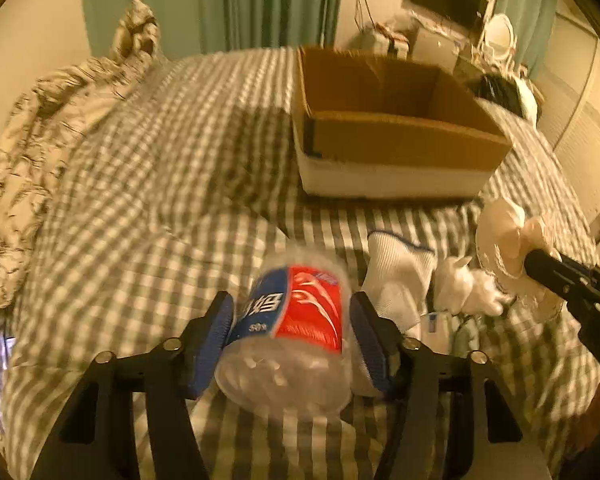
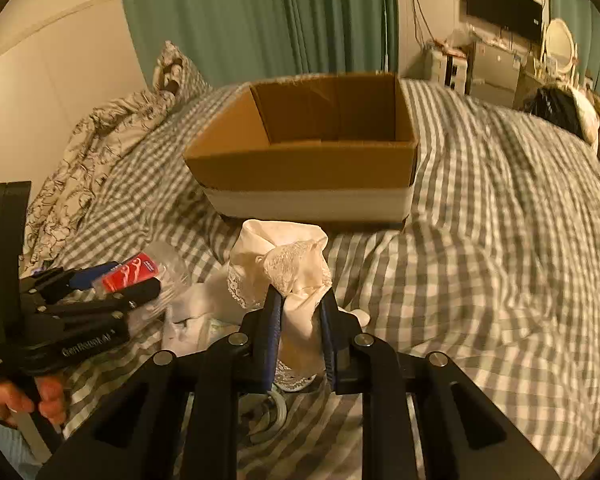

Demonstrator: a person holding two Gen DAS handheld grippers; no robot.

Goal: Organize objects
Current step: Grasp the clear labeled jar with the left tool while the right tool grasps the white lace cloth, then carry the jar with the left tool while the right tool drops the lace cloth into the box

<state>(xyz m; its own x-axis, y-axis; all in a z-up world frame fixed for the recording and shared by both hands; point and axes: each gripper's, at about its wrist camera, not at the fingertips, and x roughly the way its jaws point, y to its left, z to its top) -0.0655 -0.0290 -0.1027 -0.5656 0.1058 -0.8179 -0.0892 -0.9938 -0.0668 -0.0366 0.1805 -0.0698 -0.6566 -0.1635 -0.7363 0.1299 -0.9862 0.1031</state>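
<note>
A clear plastic bottle (image 1: 296, 320) with a red-and-blue label sat clamped between the left gripper (image 1: 292, 316) jaws above the gingham bed (image 1: 140, 200). The right gripper (image 2: 300, 304) jaws pinched cream lace-trimmed cloth (image 2: 284, 264), just short of the open cardboard box (image 2: 300, 168).

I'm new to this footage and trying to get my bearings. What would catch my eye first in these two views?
Probably the open cardboard box sitting mid-bed on the grey checked bedspread, straight ahead of both grippers. Next, what each holds: the left gripper is clamped on a clear plastic bottle with a red and blue label, and the right gripper pinches a cream lace-trimmed cloth. A white sock lies between them.
</note>
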